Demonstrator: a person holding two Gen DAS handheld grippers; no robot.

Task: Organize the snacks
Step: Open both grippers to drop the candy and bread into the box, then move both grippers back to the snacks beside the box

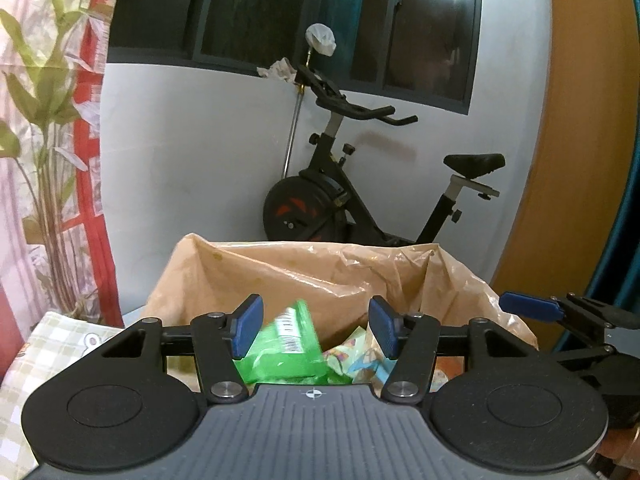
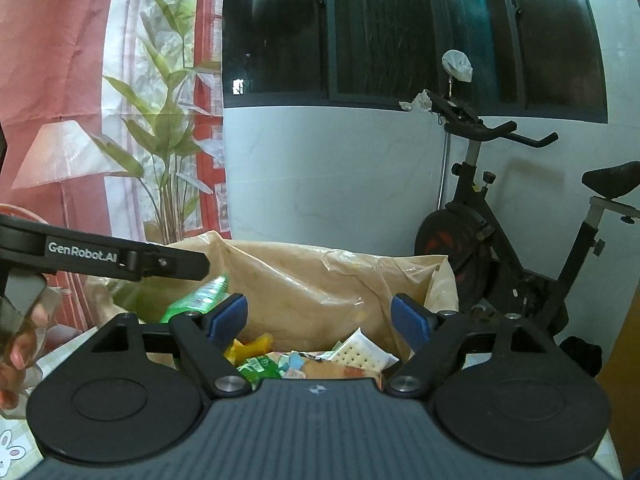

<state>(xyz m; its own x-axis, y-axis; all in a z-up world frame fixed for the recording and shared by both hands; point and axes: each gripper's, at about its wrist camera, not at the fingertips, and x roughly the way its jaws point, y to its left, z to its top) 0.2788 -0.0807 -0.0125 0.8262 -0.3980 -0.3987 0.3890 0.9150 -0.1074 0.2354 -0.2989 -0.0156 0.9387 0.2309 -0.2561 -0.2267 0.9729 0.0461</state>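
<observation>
A tan plastic bag stands open and holds several snack packets. My left gripper is open above its mouth; a blurred green packet lies between and below the fingers, not gripped. My right gripper is open and empty over the same bag, above a cracker pack, a green packet and an orange packet. The green packet under the left gripper also shows in the right wrist view. The left gripper's arm crosses the left side there.
An exercise bike stands behind the bag against a white wall below dark windows. A curtain with a plant print hangs at the left. A checked cloth covers the surface under the bag. A wooden panel is at the right.
</observation>
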